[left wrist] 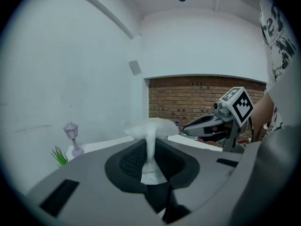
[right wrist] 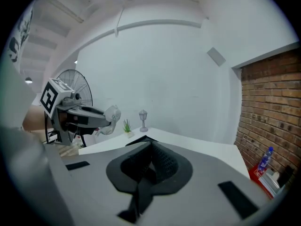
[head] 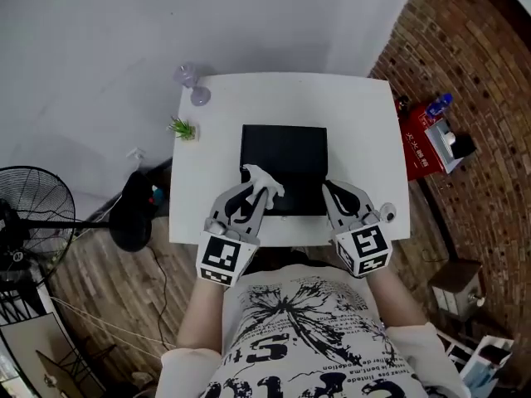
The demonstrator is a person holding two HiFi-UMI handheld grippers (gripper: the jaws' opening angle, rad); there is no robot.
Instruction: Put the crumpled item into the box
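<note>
The white table point(head: 365, 114) bears a black box point(head: 284, 160), small plant point(head: 182, 128) and seemingly lamp figurine point(head: 192, 81).

There is one desk point(head: 365, 123), one black box point(head: 284, 152) at the frame's centre, one crumpled item point(head: 264, 179), and one toy lamp point(head: 192, 81) and one small plant point(head: 182, 128) at upper left. Two grippers show at lower centre: the left hand-held gripper point(head: 251, 191) and the right hand-held gripper point(head: 332, 196). One fan point(head: 33, 214) stands at the left edge, and one blue bottle point(head: 440, 104) at upper right.
</note>
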